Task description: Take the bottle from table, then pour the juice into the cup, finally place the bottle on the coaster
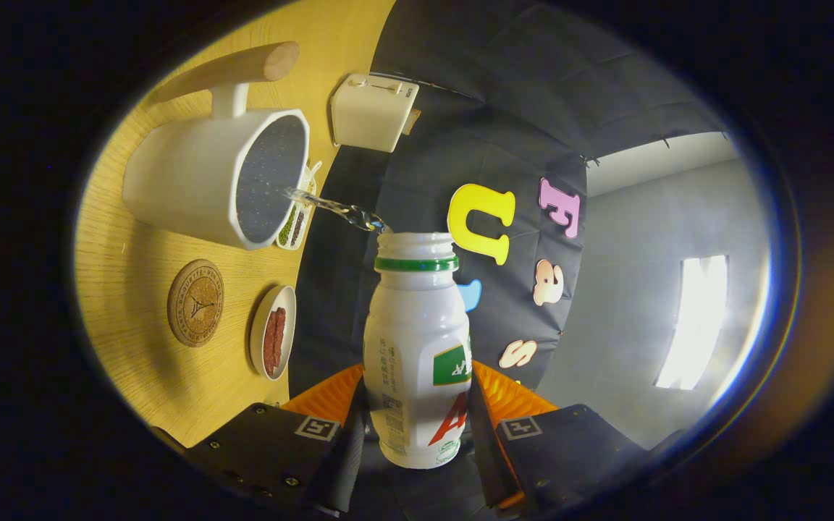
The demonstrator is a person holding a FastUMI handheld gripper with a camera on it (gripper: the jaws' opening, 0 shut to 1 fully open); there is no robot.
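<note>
So the claw [417,427] is clamped on the white bottle [417,347], both orange fingers [330,398] pressing its sides, and the whole rig is rolled over sideways so the open mouth points at the cup [221,177]. A thin clear stream [330,208] runs from the mouth into the cup. On the wooden counter [135,318], the cork coaster [195,302] sits near the cup, a small dish [272,331] beside it.

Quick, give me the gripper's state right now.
Gripper: closed on the white plastic bottle with a green neck ring, both fingers pressing its sides, tilted and pouring a clear stream into the white cup.
</note>
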